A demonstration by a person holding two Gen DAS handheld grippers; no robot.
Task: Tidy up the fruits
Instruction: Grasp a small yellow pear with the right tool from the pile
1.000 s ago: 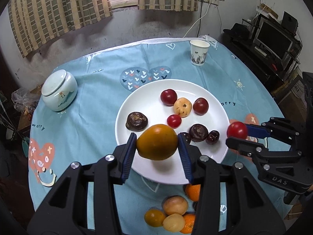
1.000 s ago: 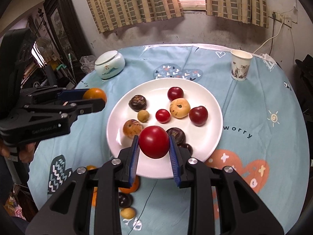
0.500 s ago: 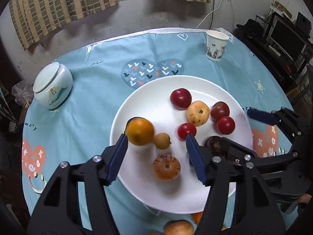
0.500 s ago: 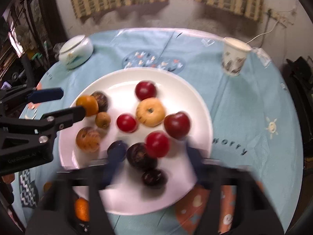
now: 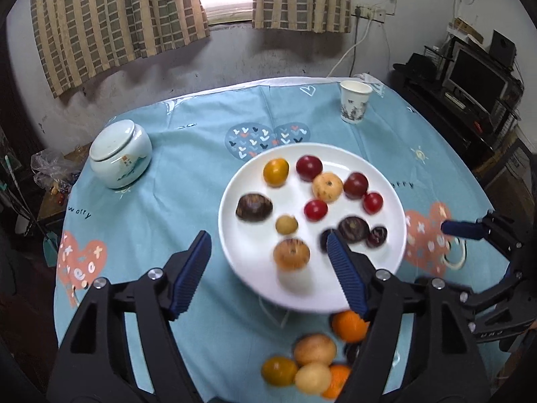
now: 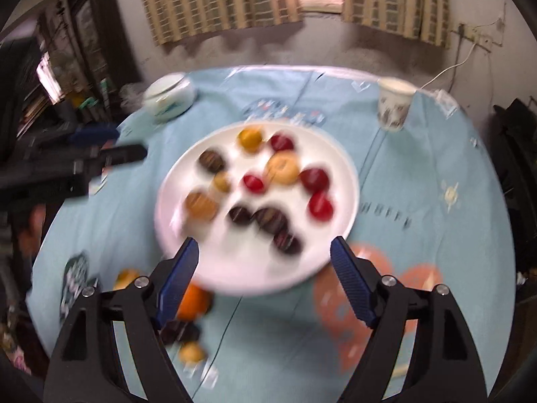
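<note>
My left gripper [image 5: 268,262] is opening, my right gripper [image 6: 263,262] gaping empty; I am aiming squarely for the loose fruit [image 5: 315,349] at lower frame.

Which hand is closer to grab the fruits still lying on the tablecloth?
Probably the left. The left gripper, opening and empty, has the loose fruit pile just below its fingers. From the right gripper, also empty, those fruits sit off to its left side.

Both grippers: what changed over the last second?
Left gripper let go of the orange fruit, now lying on the plate; its jaws are opening, nothing between them. Right gripper released its red fruit onto the plate and stands open. Both pulled back. Jar and cup stayed put.
</note>
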